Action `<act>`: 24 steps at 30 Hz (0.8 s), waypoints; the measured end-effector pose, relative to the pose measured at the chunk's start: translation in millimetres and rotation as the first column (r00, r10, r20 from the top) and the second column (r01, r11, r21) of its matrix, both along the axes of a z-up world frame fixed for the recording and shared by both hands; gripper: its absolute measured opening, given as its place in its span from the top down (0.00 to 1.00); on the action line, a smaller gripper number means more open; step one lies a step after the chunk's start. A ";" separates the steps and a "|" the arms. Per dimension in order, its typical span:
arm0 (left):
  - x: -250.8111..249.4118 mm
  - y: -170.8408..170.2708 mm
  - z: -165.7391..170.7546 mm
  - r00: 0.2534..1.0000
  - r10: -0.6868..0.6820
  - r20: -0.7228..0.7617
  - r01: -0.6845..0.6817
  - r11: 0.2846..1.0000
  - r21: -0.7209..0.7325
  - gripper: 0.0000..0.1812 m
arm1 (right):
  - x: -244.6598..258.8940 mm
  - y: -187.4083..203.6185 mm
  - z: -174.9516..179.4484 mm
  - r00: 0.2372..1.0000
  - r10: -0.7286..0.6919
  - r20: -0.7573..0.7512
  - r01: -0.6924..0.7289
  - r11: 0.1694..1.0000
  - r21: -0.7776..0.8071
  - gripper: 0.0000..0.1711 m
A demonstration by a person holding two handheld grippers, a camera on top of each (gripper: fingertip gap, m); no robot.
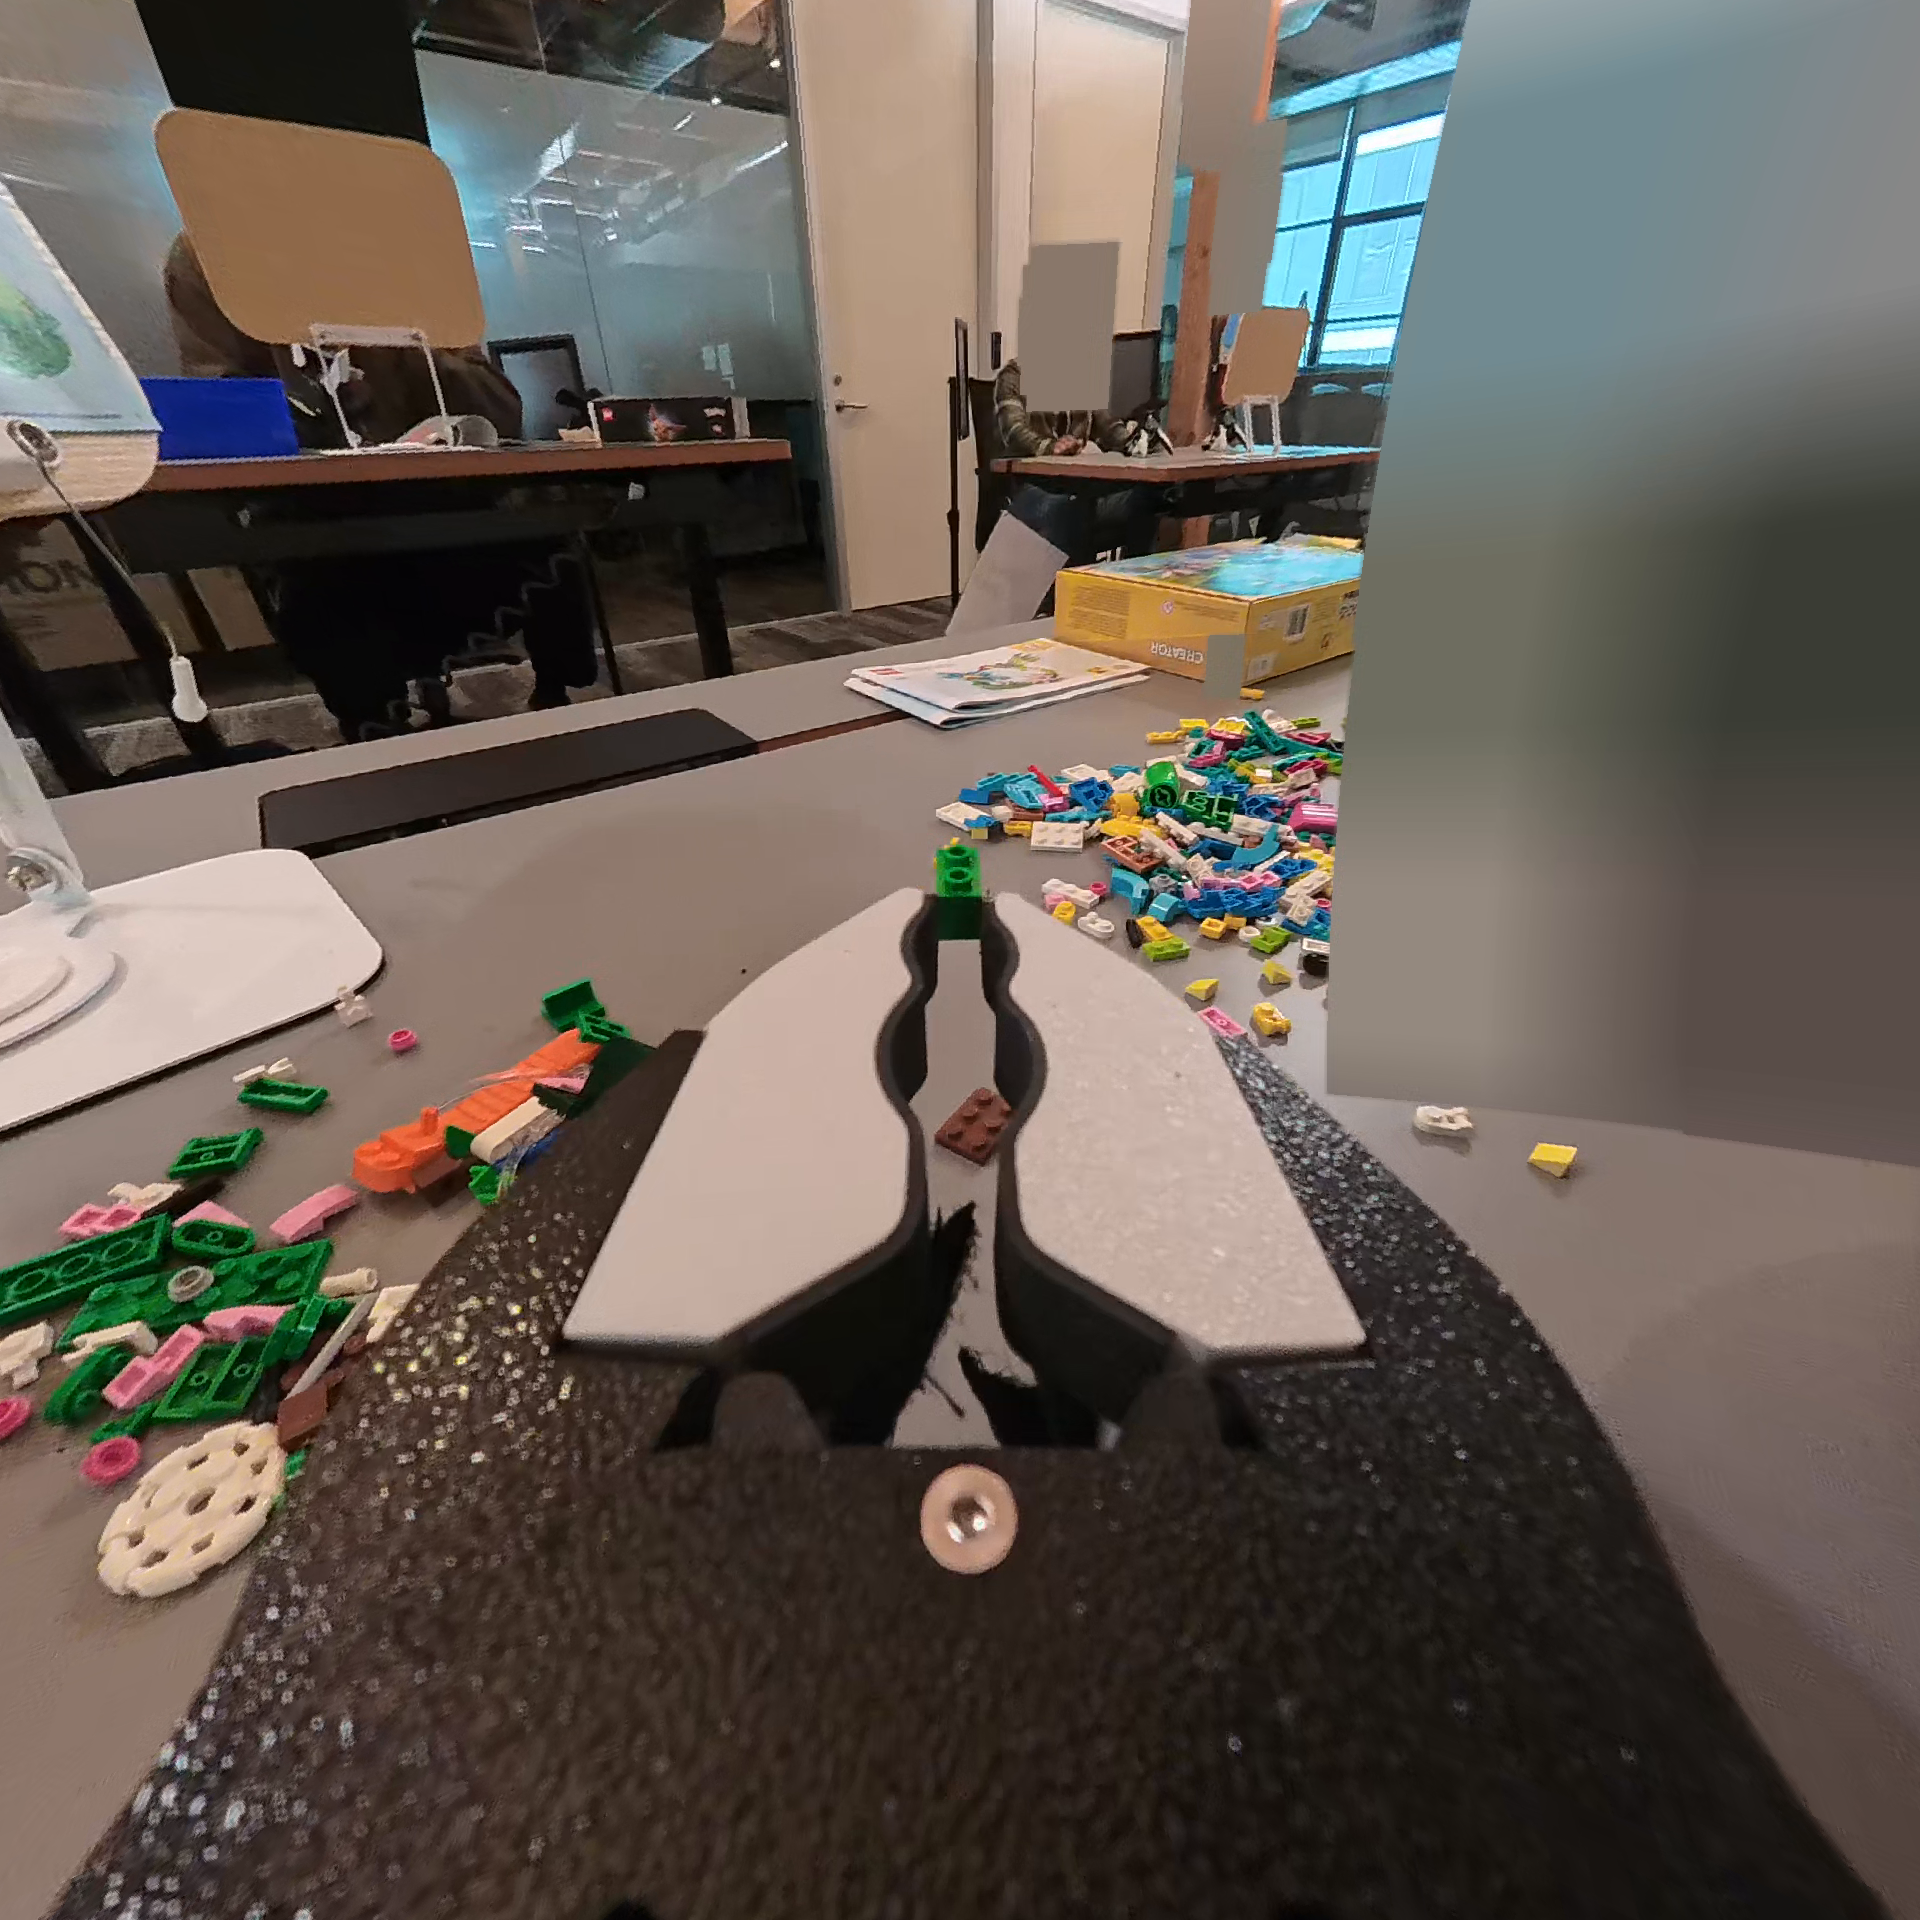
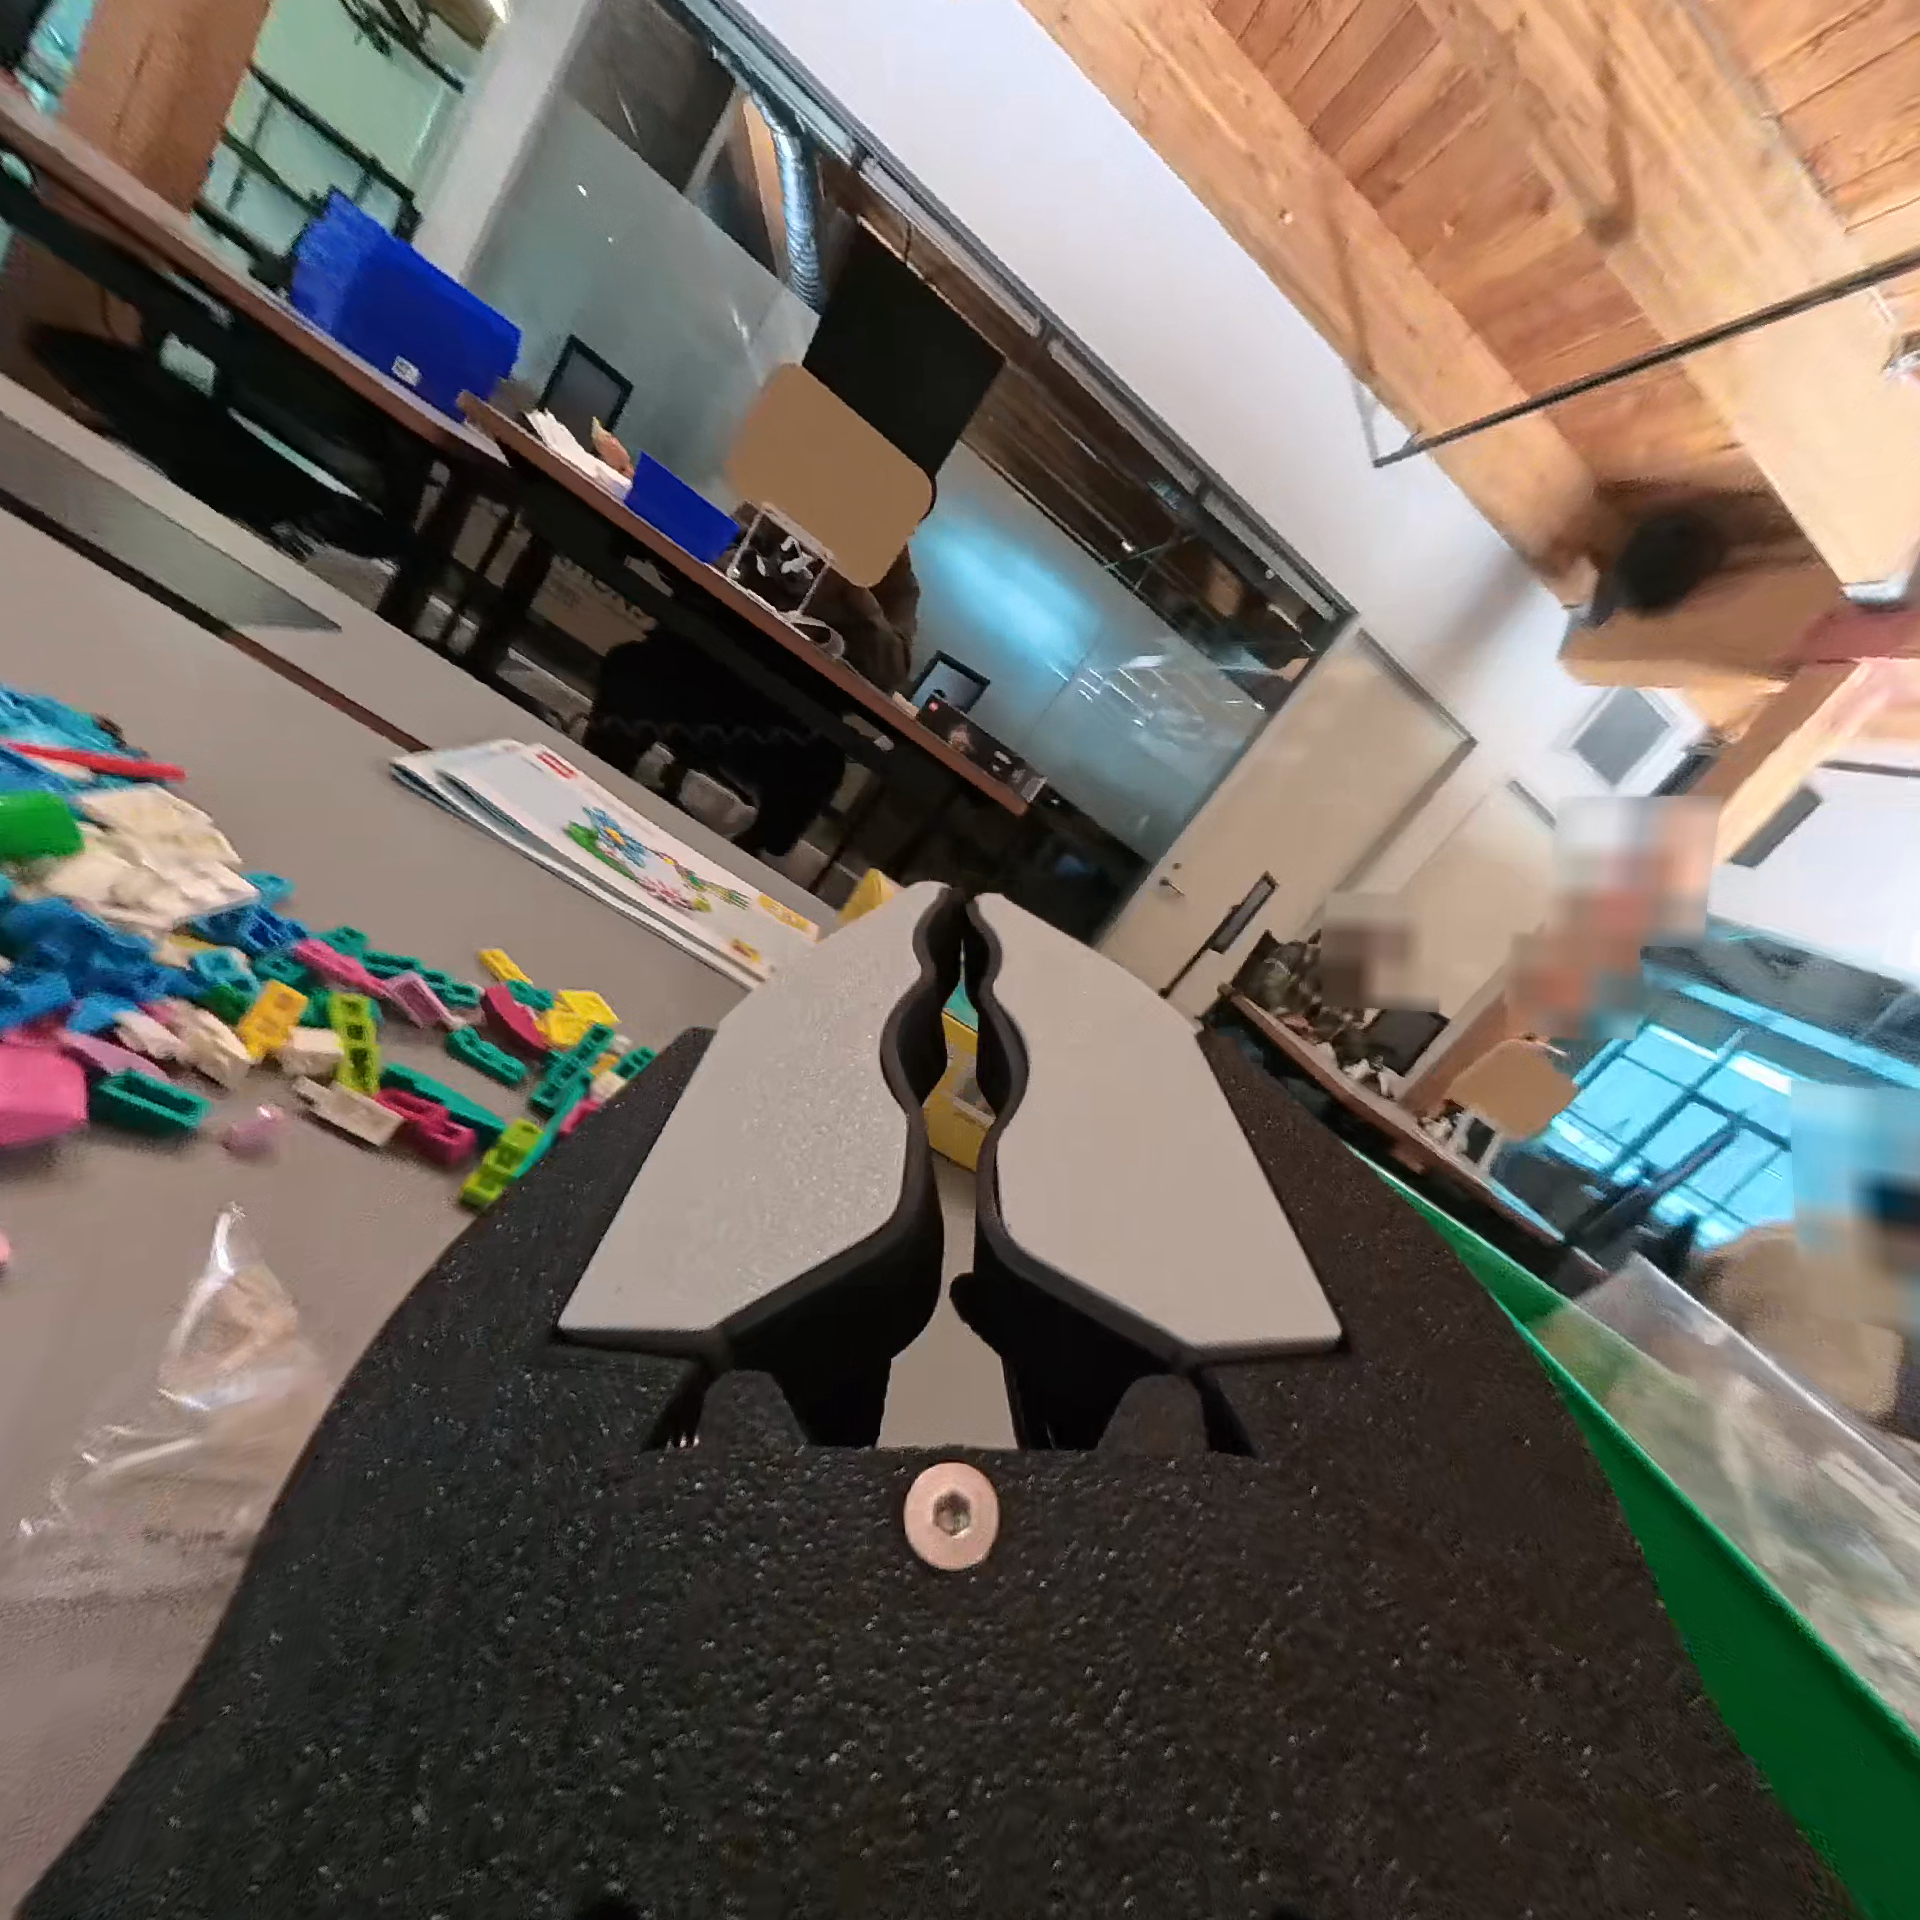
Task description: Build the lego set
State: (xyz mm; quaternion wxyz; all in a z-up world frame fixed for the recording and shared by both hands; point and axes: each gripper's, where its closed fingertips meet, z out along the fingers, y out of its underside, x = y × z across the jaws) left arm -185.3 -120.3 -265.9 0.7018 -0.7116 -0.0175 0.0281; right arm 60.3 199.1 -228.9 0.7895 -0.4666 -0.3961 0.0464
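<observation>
In the left wrist view, my left gripper [image 1: 958, 912] is shut on a small green brick stack [image 1: 958, 871] that stands upright between its tips, above the grey table [image 1: 623, 894]. A brown 2x2 plate [image 1: 974, 1122] lies on the table below, seen between the fingers. Green, pink and white pieces [image 1: 177, 1299] and an orange piece [image 1: 457, 1127] lie to the left. A mixed colourful pile [image 1: 1205, 842] lies ahead right. In the right wrist view, my right gripper [image 2: 961, 920] is tilted, lifted off the table, shut and empty. The colourful pile [image 2: 208, 997] is to its left.
A white stand base [image 1: 187, 966] sits at the far left. Instruction booklets [image 1: 997, 675] and a yellow box [image 1: 1205, 608] lie at the back. A clear plastic bag [image 2: 177, 1382] lies near the right gripper; a green-edged clear container [image 2: 1714, 1507] is to its right. People sit at other tables. The tips of one gripper are about 40 cm away from the tips of the other.
</observation>
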 end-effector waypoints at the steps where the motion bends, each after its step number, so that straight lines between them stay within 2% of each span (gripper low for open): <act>1: 1.1 0.1 0.0 1.000 -0.005 -0.003 0.005 1.000 0.000 0.96 | 4.0 2.2 -0.8 1.000 -0.015 0.007 0.015 1.000 0.001 1.00; 11: 0.8 -1.3 2.4 1.000 -0.009 -0.004 0.009 1.000 0.015 0.96 | 33.5 26.4 -4.8 0.984 -0.055 -0.168 0.030 0.988 -0.148 1.00; 16: 1.0 -2.1 3.7 1.000 -0.013 0.001 0.013 1.000 0.021 0.96 | 23.5 20.9 -7.0 0.988 -0.004 -0.156 -0.020 0.988 -0.151 1.00; 21: 0.2 -3.5 5.2 1.000 -0.011 0.005 0.011 1.000 0.029 0.96 | -6.6 0.6 -14.9 0.988 0.139 -0.060 -0.146 0.979 -0.144 1.00; 24: 0.0 -4.0 5.6 1.000 -0.012 0.007 0.011 0.999 0.031 0.96 | -38.6 -30.6 -27.0 0.936 0.348 0.052 -0.334 0.925 -0.182 1.00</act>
